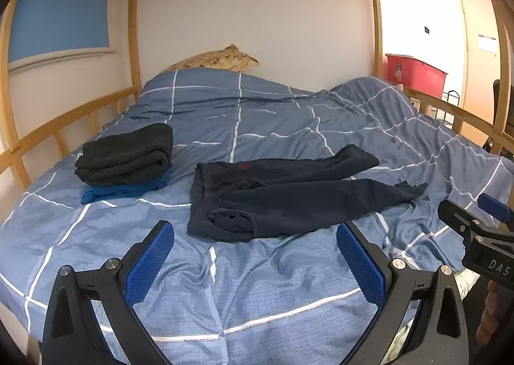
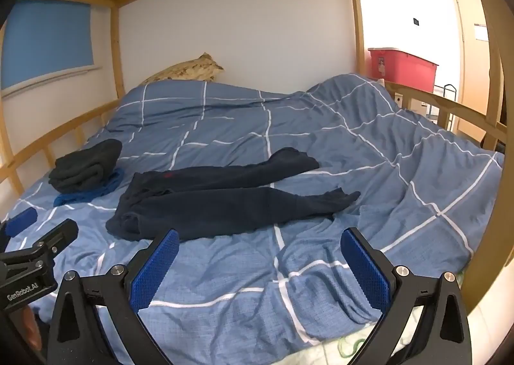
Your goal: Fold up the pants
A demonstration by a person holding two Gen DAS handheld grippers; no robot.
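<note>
Dark navy pants lie spread on the blue checked duvet, waistband to the left, both legs pointing right; they also show in the right wrist view. My left gripper is open and empty, just in front of the pants' near edge by the waistband. My right gripper is open and empty, in front of the near leg. Each gripper shows in the other's view: the right one at the right edge, the left one at the left edge.
A stack of folded dark and blue clothes lies at the left of the bed. A patterned pillow sits at the head. Wooden bunk rails run along both sides, slats overhead. A red bin stands beyond the right rail.
</note>
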